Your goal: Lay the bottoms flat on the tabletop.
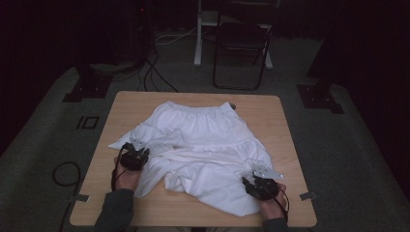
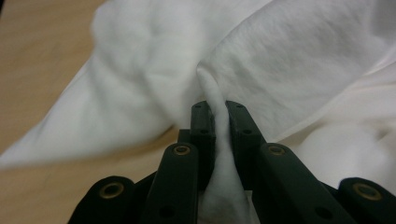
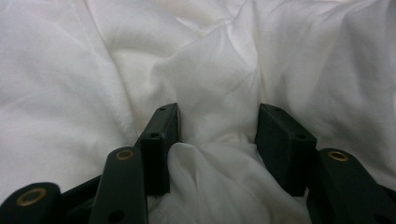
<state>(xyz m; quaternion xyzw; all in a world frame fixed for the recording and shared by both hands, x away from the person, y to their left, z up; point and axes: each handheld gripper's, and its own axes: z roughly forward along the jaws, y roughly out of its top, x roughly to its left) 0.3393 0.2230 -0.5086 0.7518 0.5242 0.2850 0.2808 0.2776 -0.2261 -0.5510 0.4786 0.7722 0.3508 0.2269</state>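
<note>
A white gathered skirt (image 1: 203,140) lies crumpled on the wooden table (image 1: 283,130), waistband at the far side. My left gripper (image 1: 137,148) is at the skirt's left edge. In the left gripper view it (image 2: 220,112) is shut on a thin raised fold of the white cloth (image 2: 280,60). My right gripper (image 1: 251,178) rests at the near right part of the skirt. In the right gripper view its jaws (image 3: 217,122) stand apart, and a loose bulge of the cloth (image 3: 219,93) lies between them without being pinched.
Bare tabletop borders the skirt on the left (image 2: 42,51) and along the near edge (image 1: 159,208). Beyond the table, a dark folding chair (image 1: 241,43) and a white stand (image 1: 198,38) are on the carpet. Cables (image 1: 154,72) trail across the floor.
</note>
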